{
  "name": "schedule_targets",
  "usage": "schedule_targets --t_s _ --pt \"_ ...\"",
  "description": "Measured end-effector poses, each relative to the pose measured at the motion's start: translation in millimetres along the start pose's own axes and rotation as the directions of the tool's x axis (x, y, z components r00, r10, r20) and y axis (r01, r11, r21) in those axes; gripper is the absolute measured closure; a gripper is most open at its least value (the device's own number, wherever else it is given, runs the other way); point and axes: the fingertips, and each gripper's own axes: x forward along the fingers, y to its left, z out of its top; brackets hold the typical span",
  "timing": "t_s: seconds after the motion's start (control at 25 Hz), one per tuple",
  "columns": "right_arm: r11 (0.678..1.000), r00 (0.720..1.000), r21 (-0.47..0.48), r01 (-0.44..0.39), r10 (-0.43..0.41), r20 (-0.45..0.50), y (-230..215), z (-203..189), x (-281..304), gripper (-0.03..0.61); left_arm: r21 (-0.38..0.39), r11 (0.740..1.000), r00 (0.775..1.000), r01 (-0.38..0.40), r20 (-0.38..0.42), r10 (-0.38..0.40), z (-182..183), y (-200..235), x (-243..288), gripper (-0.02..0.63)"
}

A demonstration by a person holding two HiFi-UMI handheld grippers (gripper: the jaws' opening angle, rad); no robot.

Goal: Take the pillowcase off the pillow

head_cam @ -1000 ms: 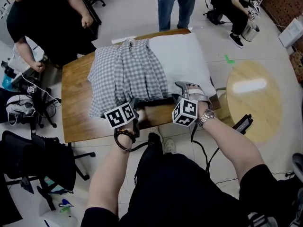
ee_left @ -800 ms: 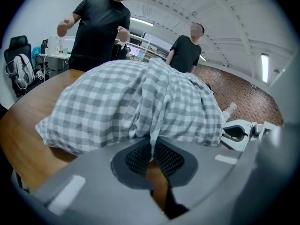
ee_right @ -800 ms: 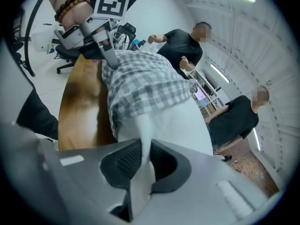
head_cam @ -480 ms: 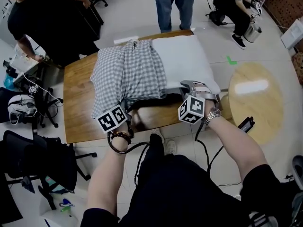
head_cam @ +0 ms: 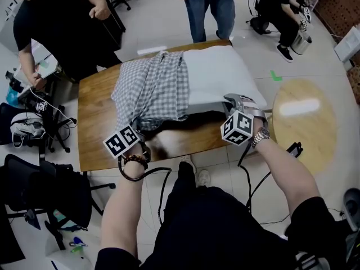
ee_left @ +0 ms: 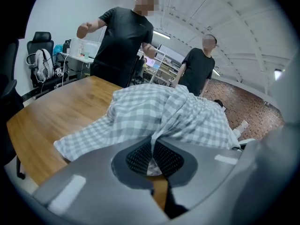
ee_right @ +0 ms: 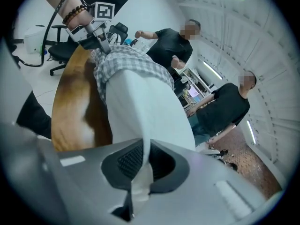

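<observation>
left tongs (head_cam: 137,128) clamped on pillowcase (head_cam: 152,89), right tongs (head_cam: 229,100) clamped on pillow (head_cam: 216,75), now dragged further apart.

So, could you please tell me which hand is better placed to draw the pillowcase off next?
Left. The left tongs are shut on the checked pillowcase, so that hand can likely pull it away; the right tongs clamp a corner of the white pillow and can anchor it.

No word, brand, number or sign is legible in any view. The only printed marks are black-and-white square code patterns on the cube (head_cam: 121,141) of the left gripper (head_cam: 137,126) and the cube (head_cam: 237,129) of the right gripper (head_cam: 228,99); neither carries letters.
</observation>
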Motion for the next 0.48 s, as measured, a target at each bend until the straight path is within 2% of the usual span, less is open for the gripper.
schedule_targets --t_s 0.48 --pt "0.996 0.999 0.077 -0.04 0.041 -0.014 5.2 -13.8 -6.4 0.565 -0.007 0.999 0.999 -0.045 0.006 0.045 10.5 28.0 -9.7 0.606"
